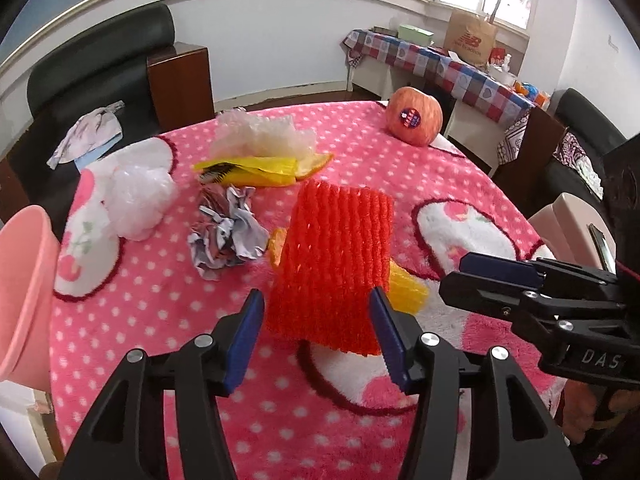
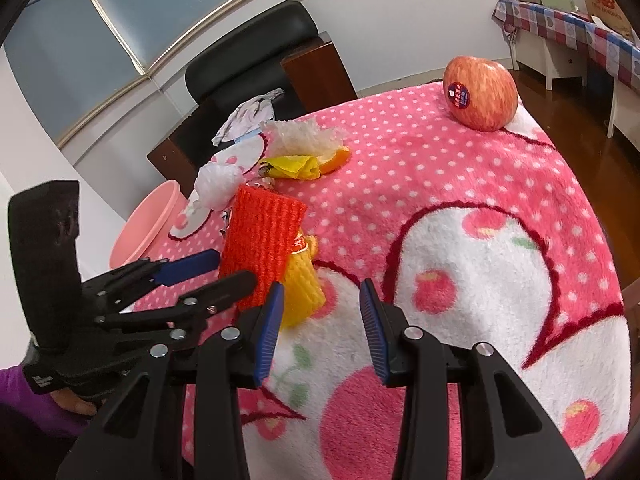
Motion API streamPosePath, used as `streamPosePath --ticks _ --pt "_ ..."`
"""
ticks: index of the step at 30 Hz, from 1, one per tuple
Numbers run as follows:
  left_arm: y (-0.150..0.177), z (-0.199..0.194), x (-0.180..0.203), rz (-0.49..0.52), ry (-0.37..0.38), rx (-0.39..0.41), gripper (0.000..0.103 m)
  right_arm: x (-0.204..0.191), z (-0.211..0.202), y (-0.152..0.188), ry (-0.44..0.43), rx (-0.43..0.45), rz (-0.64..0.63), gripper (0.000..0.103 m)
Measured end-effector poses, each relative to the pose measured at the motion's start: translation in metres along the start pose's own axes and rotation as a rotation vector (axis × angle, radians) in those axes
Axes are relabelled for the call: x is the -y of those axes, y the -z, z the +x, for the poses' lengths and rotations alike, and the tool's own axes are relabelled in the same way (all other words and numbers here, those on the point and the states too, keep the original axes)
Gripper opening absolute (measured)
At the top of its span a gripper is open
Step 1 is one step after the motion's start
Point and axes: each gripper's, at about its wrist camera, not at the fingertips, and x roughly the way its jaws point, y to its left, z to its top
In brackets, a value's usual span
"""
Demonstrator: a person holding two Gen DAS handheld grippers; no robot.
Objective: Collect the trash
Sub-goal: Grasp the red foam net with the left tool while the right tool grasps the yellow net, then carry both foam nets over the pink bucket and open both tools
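An orange-red foam fruit net [image 1: 334, 268] stands on the pink dotted tablecloth [image 1: 160, 320]. My left gripper [image 1: 318, 312] is open, its jaws on either side of the net's near end without squeezing it. The net also shows in the right wrist view [image 2: 262, 250], with the left gripper [image 2: 218, 270] around it. A yellow foam net [image 2: 302, 288] lies beside it. My right gripper [image 2: 322, 306] is open and empty, just right of the yellow net. Crumpled paper [image 1: 226, 232], a white plastic wad [image 1: 140, 200], a yellow wrapper [image 1: 256, 170] and clear plastic [image 1: 260, 134] lie further back.
An apple [image 1: 414, 116] with a sticker sits at the table's far edge. A pink basin [image 1: 24, 292] stands at the left off the table. Black chairs [image 1: 96, 68] stand behind the table. A side table with a checked cloth [image 1: 440, 64] is at the back right.
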Motion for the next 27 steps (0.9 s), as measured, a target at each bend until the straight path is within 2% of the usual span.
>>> streamPosePath --ticks 2,3,12,20,21,22,23,27 --pt "0.002 0.001 0.000 0.001 0.009 0.000 0.031 0.000 0.002 0.000 -0.003 -0.008 0.002 0.040" --pt "0.003 0.001 0.000 -0.001 0.023 -0.011 0.009 0.000 0.003 0.000 -0.005 -0.011 0.004 0.040" --pt "0.011 -0.031 -0.013 -0.051 0.042 0.059 0.008 -0.005 0.015 -0.008 -0.018 -0.031 -0.012 0.040" --pt "0.018 -0.063 -0.035 -0.102 -0.020 0.125 0.008 -0.011 0.038 -0.011 -0.031 -0.081 -0.005 0.040" --pt "0.019 -0.067 -0.038 -0.111 -0.026 0.130 0.008 -0.012 0.040 -0.010 -0.026 -0.086 -0.010 0.033" --pt "0.019 -0.069 -0.041 -0.117 -0.030 0.134 0.008 -0.013 0.042 -0.008 -0.024 -0.093 -0.012 0.019" --pt "0.020 -0.071 -0.043 -0.123 -0.034 0.138 0.008 -0.014 0.043 -0.007 -0.020 -0.097 -0.013 0.014" --pt "0.022 -0.080 -0.048 -0.136 -0.053 0.165 0.008 -0.016 0.035 -0.003 -0.026 -0.082 -0.019 0.010"
